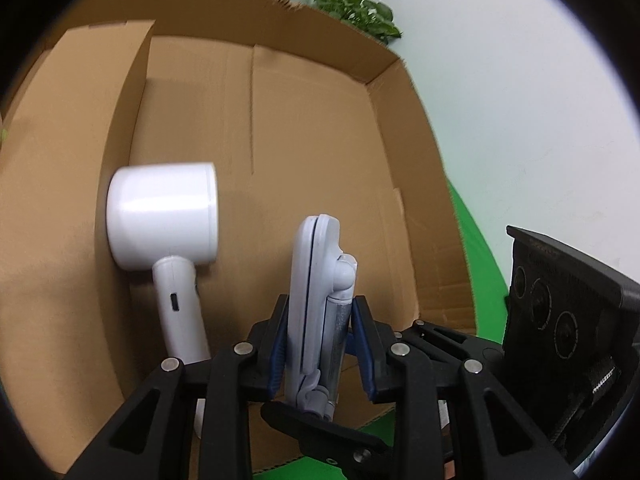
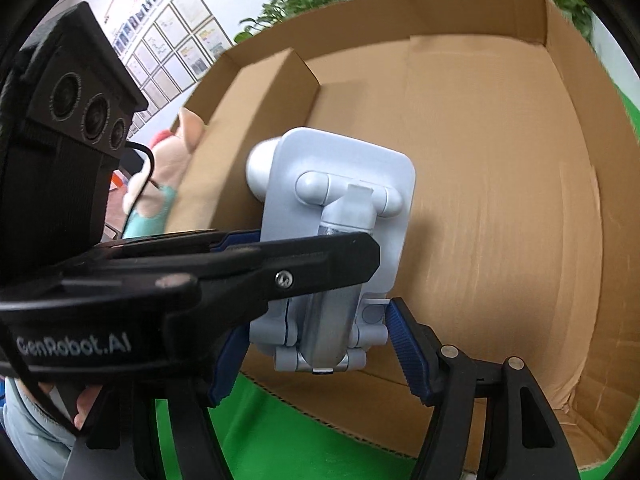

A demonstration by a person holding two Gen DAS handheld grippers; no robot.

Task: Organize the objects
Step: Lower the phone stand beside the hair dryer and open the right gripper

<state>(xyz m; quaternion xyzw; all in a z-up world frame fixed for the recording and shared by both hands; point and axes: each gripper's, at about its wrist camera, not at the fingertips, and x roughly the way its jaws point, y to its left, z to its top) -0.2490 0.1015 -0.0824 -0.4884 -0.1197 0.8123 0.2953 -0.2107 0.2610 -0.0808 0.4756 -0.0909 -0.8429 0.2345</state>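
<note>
Clearly the left gripper (image 1: 320,344) has its jaws clamped on the folded white phone stand (image 1: 318,280), the blue pads pressing its flat plate on one side and its grey hinged arm on the other. The right gripper (image 2: 320,356) holds the lower end of the same stand (image 2: 336,240); its jaws sit at about half width, one blue pad against each side of the stand's hinged foot, though motion blur leaves the firmness of that contact hard to judge. In the right wrist view the left gripper's black finger crosses in front of the stand's middle.

Both tools carry the stand upright over the open cardboard box (image 1: 400,184), above its floor and near the front wall. A white handheld fan (image 1: 164,224) lies inside the box toward the left wall, beside a folded-in flap, well clear of the stand.

Outside the box, a green cloth (image 2: 280,432) covers the table. A plush toy (image 2: 160,184) sits just beyond the box's left wall, and leafy plants (image 1: 352,4) stand behind the far wall against a pale wall.
</note>
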